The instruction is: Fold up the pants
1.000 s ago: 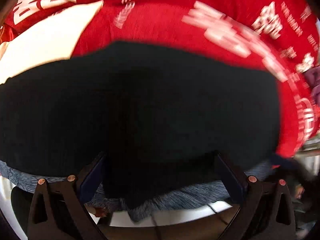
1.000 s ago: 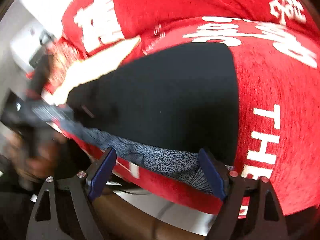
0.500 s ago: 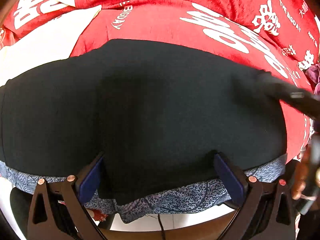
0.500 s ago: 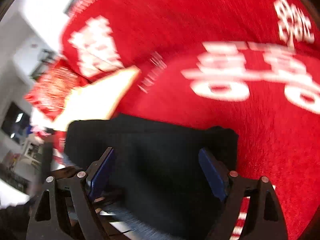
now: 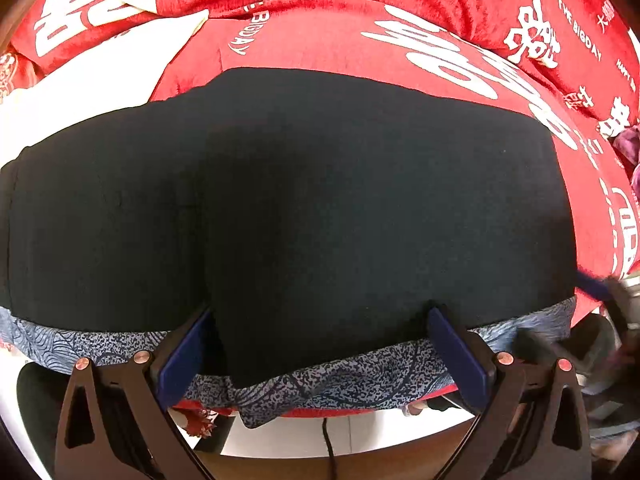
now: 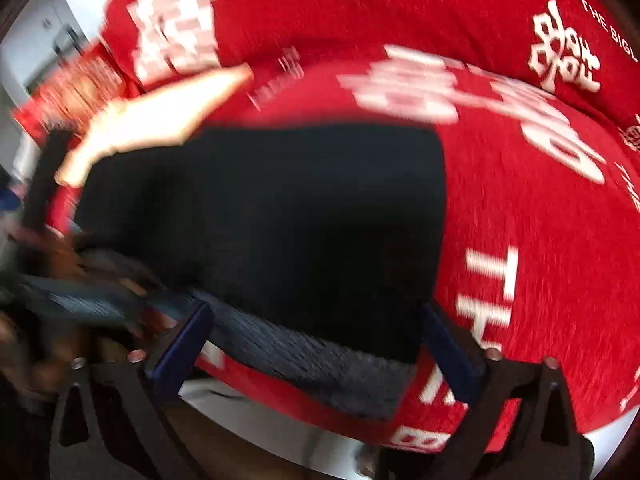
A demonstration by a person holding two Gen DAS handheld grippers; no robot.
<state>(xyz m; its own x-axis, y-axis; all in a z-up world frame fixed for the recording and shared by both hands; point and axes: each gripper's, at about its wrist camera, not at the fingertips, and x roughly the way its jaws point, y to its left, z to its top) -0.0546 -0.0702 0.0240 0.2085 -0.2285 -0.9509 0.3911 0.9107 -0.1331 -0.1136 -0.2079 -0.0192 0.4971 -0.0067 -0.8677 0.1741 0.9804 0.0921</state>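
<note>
Left gripper (image 5: 320, 344) spread wide, nothing clamped, poised at the near hem of the black pants (image 5: 288, 200). Right gripper (image 6: 316, 340) just opened wider, also unclamped, at the near right corner. Beyond, folded pants lying crosswise, long axis left to right, on the red cloth (image 5: 360, 12).

Black tongs (image 5: 320, 356), blue pads (image 5: 180, 356), copper screws (image 5: 141, 357).

A domestic bedroom is suggested: the surface is covered by a red bedspread (image 5: 400, 12) printed with large white double-happiness characters and the words "THE BIG DAY", as used for wedding bedding. A white sheet (image 5: 92, 84) is exposed where the cover is turned back. A pale wall (image 6: 44, 36) is glimpsed beyond the bed in the blurred right wrist view.
</note>
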